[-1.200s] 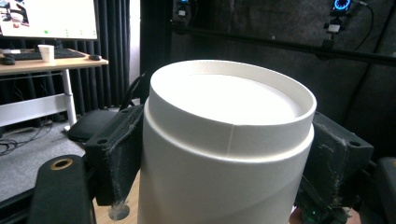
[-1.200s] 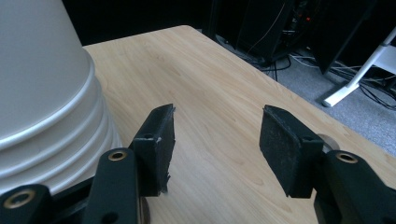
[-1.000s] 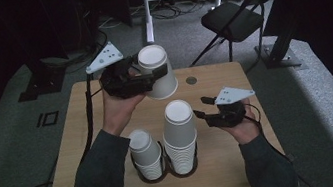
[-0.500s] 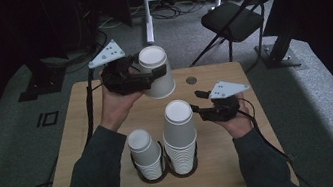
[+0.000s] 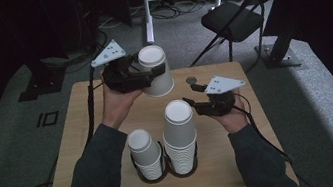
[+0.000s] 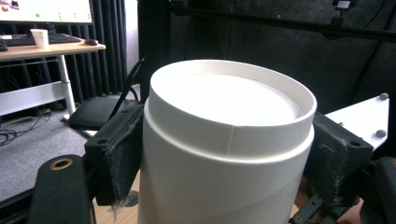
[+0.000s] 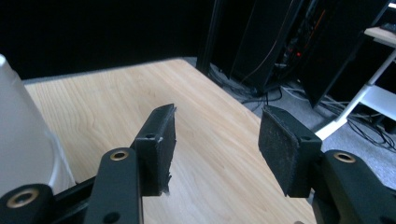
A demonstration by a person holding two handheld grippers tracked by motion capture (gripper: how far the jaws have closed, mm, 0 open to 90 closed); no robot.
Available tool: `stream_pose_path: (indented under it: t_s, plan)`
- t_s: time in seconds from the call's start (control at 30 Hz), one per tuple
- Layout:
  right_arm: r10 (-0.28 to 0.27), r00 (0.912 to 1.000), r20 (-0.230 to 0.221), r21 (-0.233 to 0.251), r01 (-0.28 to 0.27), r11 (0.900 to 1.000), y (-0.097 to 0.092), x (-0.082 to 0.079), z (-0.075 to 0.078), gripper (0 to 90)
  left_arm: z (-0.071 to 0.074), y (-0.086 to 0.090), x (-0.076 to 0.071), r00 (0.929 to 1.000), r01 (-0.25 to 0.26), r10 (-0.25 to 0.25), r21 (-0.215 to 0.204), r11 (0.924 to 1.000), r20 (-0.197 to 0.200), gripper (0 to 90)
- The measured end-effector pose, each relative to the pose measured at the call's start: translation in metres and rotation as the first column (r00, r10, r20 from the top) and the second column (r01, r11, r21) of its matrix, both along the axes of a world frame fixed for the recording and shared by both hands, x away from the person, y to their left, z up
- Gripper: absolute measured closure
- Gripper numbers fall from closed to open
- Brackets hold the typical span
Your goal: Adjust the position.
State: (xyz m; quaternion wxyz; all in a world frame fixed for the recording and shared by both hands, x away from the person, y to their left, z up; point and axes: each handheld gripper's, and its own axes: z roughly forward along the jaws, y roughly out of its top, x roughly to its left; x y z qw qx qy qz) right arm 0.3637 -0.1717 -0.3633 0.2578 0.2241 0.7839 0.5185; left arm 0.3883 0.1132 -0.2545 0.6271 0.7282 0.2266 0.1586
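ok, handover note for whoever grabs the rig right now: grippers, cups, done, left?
Left gripper: shut on a single upturned paper cup, held up over the far side of the table.
Right gripper: open and holding nothing, beside the top of the taller stack, not touching it.
Cups: two upturned stacks stand in a black holder near the person's edge, the shorter stack at the left.
Done: one cup is in the left jaws, clear of both stacks.
Left: that cup has not been set down or stacked; where it should go cannot be told.
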Motion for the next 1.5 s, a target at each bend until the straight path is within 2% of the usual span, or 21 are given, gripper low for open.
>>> stream_pose_path:
  t_s: [0.17, 0.37, 0.53, 0.67, 0.87, 1.0, 1.27, 1.5]
  plan:
    - [0.003, 0.9999, 0.016, 0.012, -0.003, 0.9999, 0.005, 0.004, 0.003, 46.0, -0.001, 0.0, 0.003, 1.0, -0.002, 0.002, -0.009, 1.0, 0.006, 21.6]
    - [0.008, 0.9989, 0.046, -0.001, -0.008, 1.0, 0.014, 0.008, 0.007, 46.9, -0.003, -0.001, 0.005, 1.0, -0.002, 0.002, -0.014, 0.9999, 0.003, 21.6]
    - [0.008, 0.9982, 0.06, -0.001, -0.008, 1.0, 0.019, 0.013, 0.008, 52.3, -0.005, -0.002, 0.008, 1.0, -0.003, 0.003, -0.008, 1.0, 0.0, 21.6]
    - [0.001, 0.9975, 0.07, -0.01, -0.001, 1.0, 0.021, 0.017, 0.007, 55.5, -0.006, -0.003, 0.01, 1.0, 0.002, -0.002, -0.007, 1.0, -0.01, 21.6]
    - [-0.011, 0.9953, 0.096, -0.018, 0.012, 0.9998, 0.025, 0.019, 0.006, 54.0, -0.009, -0.006, 0.014, 0.9996, 0.002, -0.002, -0.001, 1.0, -0.03, 21.6]
    - [-0.011, 0.994, 0.109, -0.002, 0.011, 0.9999, 0.027, 0.021, 0.005, 53.7, -0.01, -0.008, 0.016, 0.9993, 0.007, -0.007, -0.008, 0.9999, -0.037, 21.6]
    - [-0.017, 0.9879, 0.154, 0.021, 0.014, 0.9997, 0.027, 0.026, 0.01, 52.2, -0.013, -0.012, 0.021, 0.9983, 0.017, -0.018, -0.012, 0.9998, -0.055, 21.5]
    - [0.012, 0.9769, 0.214, -0.005, -0.011, 0.9999, 0.036, 0.023, 0.014, 51.5, -0.013, -0.013, 0.026, 0.9946, 0.043, -0.047, -0.046, 0.998, -0.092, 21.5]
